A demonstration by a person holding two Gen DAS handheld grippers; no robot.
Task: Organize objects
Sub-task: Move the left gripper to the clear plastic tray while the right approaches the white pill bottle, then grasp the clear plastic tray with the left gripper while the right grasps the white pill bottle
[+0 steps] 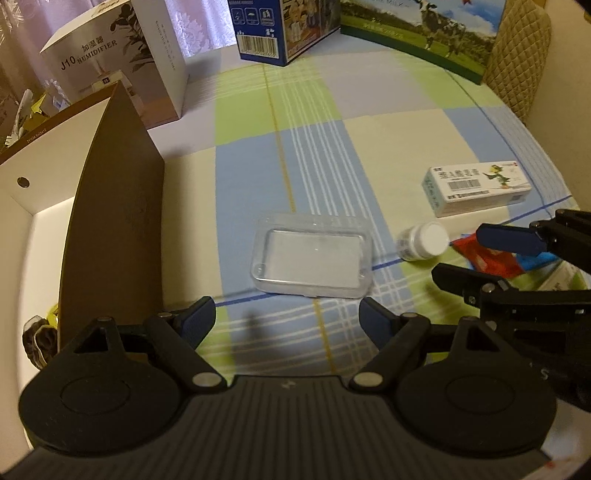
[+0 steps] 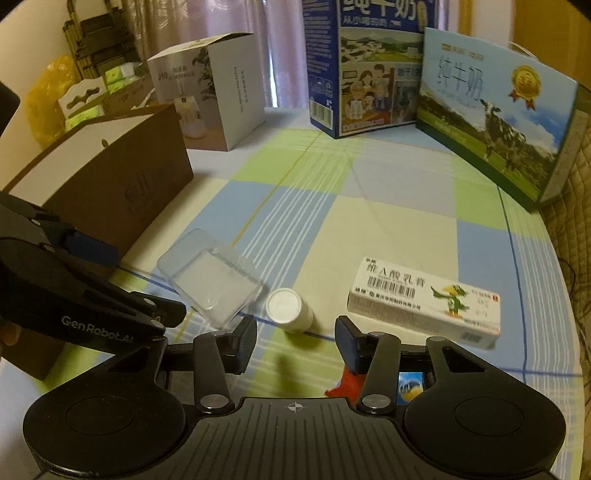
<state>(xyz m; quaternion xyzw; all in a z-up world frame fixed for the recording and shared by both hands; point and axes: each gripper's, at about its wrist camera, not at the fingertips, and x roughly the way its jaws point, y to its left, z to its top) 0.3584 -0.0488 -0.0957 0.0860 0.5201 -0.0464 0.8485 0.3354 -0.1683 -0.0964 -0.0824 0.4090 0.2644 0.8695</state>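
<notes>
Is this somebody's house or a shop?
Most likely a room in a home. The table wears a checked cloth, curtains hang behind it, and household stuff lies about: milk cartons, a humidifier box, a pill bottle.

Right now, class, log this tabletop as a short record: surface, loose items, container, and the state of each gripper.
surface: checked cloth
loose items: clear case, white bottle, ointment box, red packet
container: brown box, open, at the left
left gripper: open, short of the clear case
right gripper: open, nothing gripped, white bottle just ahead of its fingers
</notes>
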